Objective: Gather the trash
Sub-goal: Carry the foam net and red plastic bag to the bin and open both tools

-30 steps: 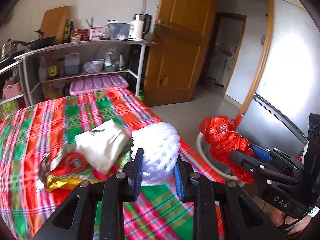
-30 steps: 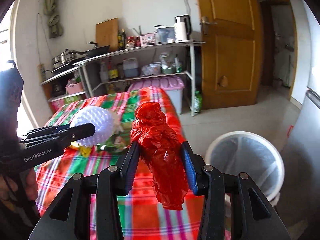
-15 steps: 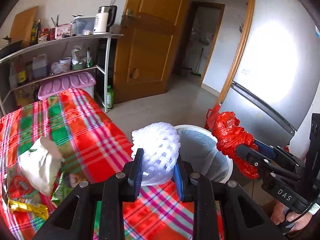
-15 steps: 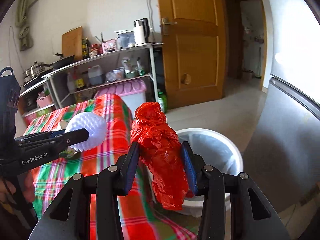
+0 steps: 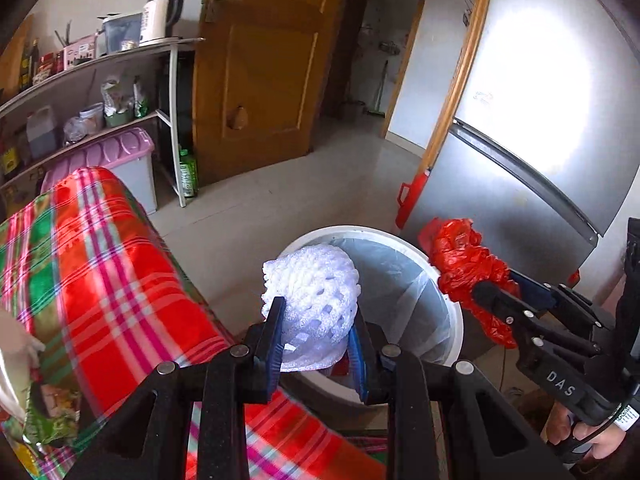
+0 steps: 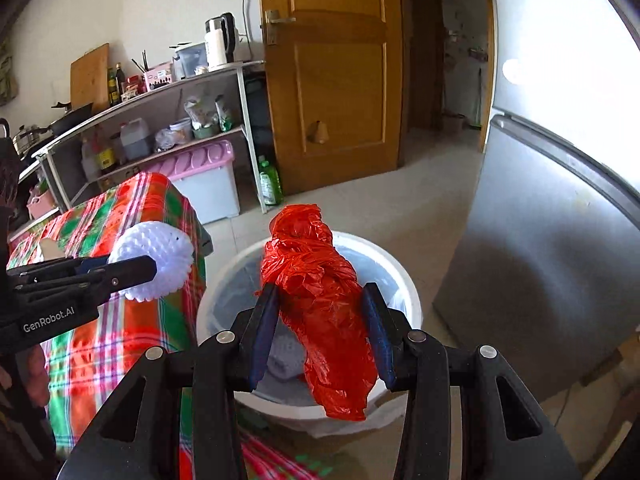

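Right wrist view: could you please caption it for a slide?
Right gripper holds a crumpled red plastic bag above the lined white bin.

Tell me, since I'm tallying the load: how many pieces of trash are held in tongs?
2. White foam net in the left tongs; red bag in the right tongs, both by the bin. More may lie hidden.

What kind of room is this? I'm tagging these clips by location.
Most likely a home kitchen: a steel fridge stands by the wooden door, and an open shelf rack holds a kettle, oil bottles and pans.
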`<state>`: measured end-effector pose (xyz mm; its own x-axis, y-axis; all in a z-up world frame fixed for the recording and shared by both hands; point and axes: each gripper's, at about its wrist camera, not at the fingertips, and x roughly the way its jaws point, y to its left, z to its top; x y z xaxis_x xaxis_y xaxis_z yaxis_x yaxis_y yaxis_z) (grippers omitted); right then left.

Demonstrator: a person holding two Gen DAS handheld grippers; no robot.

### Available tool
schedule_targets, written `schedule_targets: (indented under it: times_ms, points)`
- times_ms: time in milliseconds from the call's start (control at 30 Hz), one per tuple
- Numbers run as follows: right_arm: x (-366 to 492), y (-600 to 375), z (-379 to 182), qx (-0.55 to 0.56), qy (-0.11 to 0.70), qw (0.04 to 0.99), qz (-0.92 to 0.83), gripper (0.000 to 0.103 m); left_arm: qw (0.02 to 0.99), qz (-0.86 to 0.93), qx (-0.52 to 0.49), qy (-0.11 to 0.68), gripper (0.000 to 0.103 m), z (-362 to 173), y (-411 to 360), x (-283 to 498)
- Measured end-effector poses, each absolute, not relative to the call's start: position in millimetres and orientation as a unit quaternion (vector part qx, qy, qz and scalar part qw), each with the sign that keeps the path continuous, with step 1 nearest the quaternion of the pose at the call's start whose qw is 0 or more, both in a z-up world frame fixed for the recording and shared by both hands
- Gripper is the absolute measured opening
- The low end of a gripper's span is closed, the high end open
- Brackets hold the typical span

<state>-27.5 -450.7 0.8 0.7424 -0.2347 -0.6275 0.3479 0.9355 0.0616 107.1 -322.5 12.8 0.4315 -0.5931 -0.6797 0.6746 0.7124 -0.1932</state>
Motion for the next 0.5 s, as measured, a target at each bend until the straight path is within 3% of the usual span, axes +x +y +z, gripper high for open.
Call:
schedule_targets:
  times_ms: [133, 200, 267, 333, 500]
  points:
    - [-22, -462, -9, 0.083, 0.336, 0.923, -0.169, 0.045, 0.843, -0.375, 0.058, 0.381, 0.029, 8, -338, 111]
    - [-21, -466, -13, 0.087, 0.342, 0.921, -0.163, 0.047, 0.84, -0.376, 0.06, 0.386, 0.036, 5, -342, 112]
    - [-20, -468, -15, 0.085, 0.345, 0.92, -0.163, 0.054, 0.839, -0.374, 0.062, 0.39, 0.052, 2, -346, 114]
    - [-21, -470, -17, 0.086, 0.342, 0.921, -0.168, 0.06, 0.838, -0.374, 0.063, 0.393, 0.061, -1, -347, 114]
    - [-22, -472, -19, 0.096, 0.34, 0.919, -0.175, 0.06, 0.836, -0.375, 0.062, 0.395, 0.07, -1, -346, 115]
